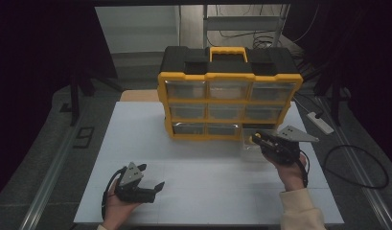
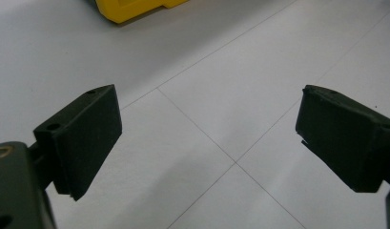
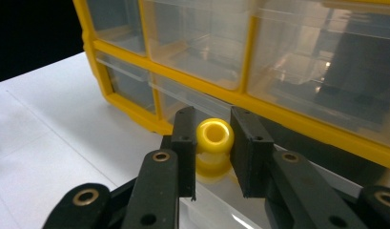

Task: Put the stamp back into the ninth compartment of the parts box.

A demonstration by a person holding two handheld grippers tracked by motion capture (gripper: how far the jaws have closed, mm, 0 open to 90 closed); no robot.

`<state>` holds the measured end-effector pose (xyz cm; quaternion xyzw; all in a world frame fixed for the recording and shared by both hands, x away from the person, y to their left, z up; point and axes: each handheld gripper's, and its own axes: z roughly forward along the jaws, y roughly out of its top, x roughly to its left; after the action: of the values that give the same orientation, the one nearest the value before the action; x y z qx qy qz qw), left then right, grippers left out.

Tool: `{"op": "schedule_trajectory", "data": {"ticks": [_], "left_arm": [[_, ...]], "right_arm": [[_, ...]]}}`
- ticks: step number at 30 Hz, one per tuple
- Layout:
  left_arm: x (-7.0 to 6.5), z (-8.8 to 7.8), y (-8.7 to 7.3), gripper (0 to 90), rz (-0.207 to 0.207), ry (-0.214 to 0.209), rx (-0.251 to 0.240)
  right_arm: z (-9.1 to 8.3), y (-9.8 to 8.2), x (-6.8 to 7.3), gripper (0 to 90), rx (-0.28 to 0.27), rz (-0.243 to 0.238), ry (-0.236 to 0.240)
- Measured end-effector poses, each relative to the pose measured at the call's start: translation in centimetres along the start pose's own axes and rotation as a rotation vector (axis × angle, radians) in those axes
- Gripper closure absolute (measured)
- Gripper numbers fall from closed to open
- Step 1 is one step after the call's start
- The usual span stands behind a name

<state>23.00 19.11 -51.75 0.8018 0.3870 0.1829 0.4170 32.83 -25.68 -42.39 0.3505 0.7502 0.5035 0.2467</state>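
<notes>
A yellow and black organiser (image 1: 229, 103) with clear drawers stands at the back of the white board (image 1: 203, 167). Its bottom right drawer (image 1: 247, 143) is pulled out. My right gripper (image 1: 259, 140) (image 3: 214, 145) hovers over that drawer, shut on a small yellow spool-shaped part (image 3: 214, 136) (image 1: 255, 138). The part stands upright between the pads, its hole facing up. Near the front left, my left gripper (image 1: 150, 176) (image 2: 209, 138) rests low over the board, open, with nothing between its fingers.
The organiser's yellow corner (image 2: 130, 7) lies ahead of the left gripper. A white power strip (image 1: 320, 122) and black cables (image 1: 356, 167) lie on the floor to the right. Bare board stretches between the two hands.
</notes>
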Motion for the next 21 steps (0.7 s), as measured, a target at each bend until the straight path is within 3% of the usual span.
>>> {"op": "schedule_trajectory", "data": {"ticks": [21], "left_arm": [[-0.1, -0.1, 0.0, 8.7, 0.004, -0.003, 0.005]], "right_arm": [[-0.5, -0.8, -2.8, 73.1, 0.011, 0.036, -0.094]]}}
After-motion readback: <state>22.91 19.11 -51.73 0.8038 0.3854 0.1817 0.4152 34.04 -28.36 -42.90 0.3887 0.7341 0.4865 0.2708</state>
